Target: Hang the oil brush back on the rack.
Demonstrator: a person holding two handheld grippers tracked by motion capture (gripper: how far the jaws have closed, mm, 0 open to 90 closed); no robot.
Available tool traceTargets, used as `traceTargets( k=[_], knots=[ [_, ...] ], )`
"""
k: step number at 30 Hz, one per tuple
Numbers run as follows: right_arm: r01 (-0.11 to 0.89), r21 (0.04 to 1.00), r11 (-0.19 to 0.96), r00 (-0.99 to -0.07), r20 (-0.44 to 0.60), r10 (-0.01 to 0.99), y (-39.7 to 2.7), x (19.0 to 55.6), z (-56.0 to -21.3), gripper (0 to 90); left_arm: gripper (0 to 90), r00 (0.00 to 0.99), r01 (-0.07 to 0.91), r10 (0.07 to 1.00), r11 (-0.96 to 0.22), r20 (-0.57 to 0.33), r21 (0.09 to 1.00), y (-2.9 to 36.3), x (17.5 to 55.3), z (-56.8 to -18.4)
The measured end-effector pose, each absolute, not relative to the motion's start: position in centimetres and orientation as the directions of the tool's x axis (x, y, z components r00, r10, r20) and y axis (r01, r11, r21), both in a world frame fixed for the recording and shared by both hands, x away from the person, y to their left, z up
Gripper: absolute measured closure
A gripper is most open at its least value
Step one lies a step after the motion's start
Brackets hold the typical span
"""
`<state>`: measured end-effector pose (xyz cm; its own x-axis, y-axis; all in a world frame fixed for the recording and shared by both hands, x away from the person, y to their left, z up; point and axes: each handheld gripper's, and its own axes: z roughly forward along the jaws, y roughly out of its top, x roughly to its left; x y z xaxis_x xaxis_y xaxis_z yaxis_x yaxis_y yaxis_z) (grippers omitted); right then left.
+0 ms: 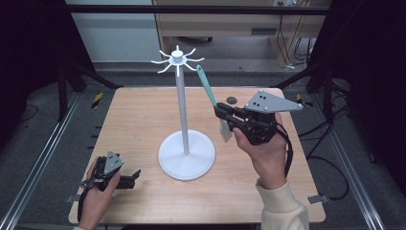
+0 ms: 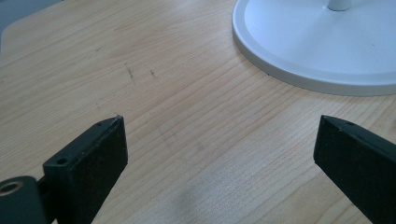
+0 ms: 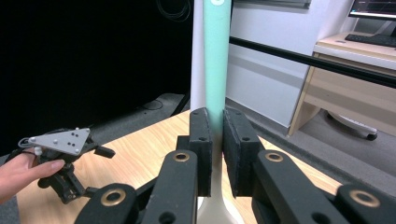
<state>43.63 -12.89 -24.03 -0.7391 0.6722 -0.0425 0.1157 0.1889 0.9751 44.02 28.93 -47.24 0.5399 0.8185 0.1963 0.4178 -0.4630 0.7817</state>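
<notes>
Beside the white stand, on its right:
Right gripper: jaws nearly closed, clamped on the spatula where the teal handle meets the pale blade neck.
Spatula: held off the counter, handle slanting up toward the stand's hook crown, pale blade hanging below the jaws.
Handling: looks light and stiff in the handle; the smooth plastic could slip or pivot between the pads. The blade is probably flexible, so the handle is the better place to hold.
Hanging end: the handle tip sits just right of the hooks, not yet on one.
Right hand: raised, forearm coming up from the stand's near right, gripper pointing left.
Left gripper: open, empty, resting low on the counter at the stand's near left.
Left hand: wrapped around it, idle.
</notes>
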Motion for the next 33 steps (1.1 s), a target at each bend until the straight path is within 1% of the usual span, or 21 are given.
traceTargets(
  k=[11,33],
  knots=[
    [0.137,0.969,0.205,-0.742,-0.037,0.669,-12.3,44.3,-24.3,82.6,2.5,0.540,0.418,0.819,-0.463,0.197,0.782,28.9,44.0,-47.2],
    [0.157,0.967,0.201,-0.752,-0.015,0.659,-11.0,45.7,-24.8,82.6,2.5,0.540,0.418,0.818,-0.464,0.197,0.781,28.9,44.0,-47.3]
  ],
)
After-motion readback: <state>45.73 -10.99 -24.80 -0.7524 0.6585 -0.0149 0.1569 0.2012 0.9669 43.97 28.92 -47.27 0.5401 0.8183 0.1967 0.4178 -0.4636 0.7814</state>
